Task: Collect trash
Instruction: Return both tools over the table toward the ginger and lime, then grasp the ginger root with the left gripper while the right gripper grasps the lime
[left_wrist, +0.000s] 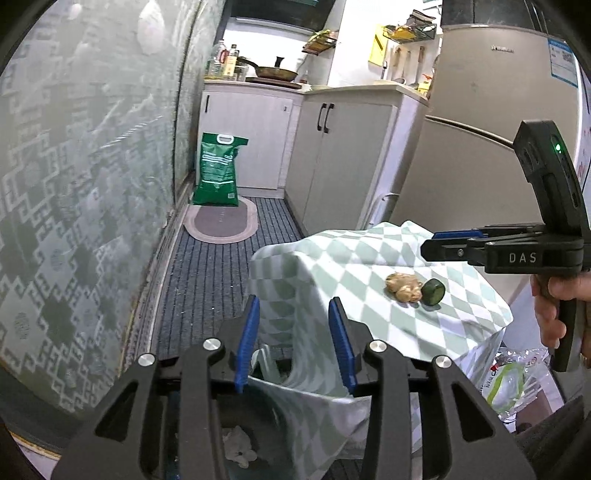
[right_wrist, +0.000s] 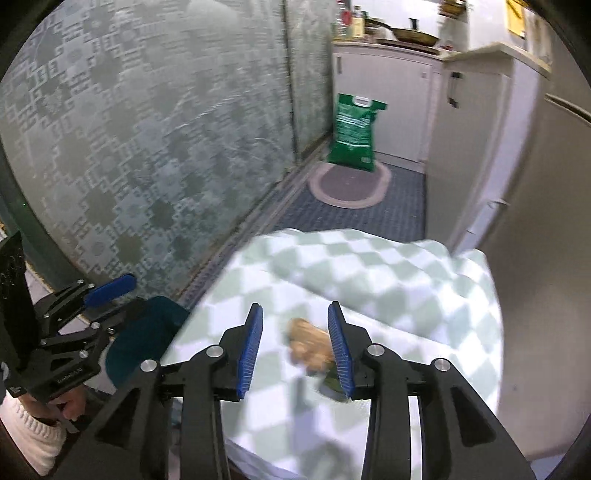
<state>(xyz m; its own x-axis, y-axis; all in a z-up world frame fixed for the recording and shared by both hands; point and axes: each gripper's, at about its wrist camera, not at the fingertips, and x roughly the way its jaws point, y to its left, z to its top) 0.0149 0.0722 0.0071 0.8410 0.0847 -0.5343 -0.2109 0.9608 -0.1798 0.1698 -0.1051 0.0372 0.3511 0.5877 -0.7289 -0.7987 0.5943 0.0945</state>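
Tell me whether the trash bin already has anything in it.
Not empty. In the left wrist view, a crumpled pale scrap lies at the bottom of the bin, under the checkered cloth. How full cannot be told.

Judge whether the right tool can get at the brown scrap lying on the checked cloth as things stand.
Probably yes. The right tool is open just above the brown scrap, nothing between them. The cucumber end touches the scrap and might get caught too.

A home kitchen, seemingly — frying pan on counter, cabinets, fridge.
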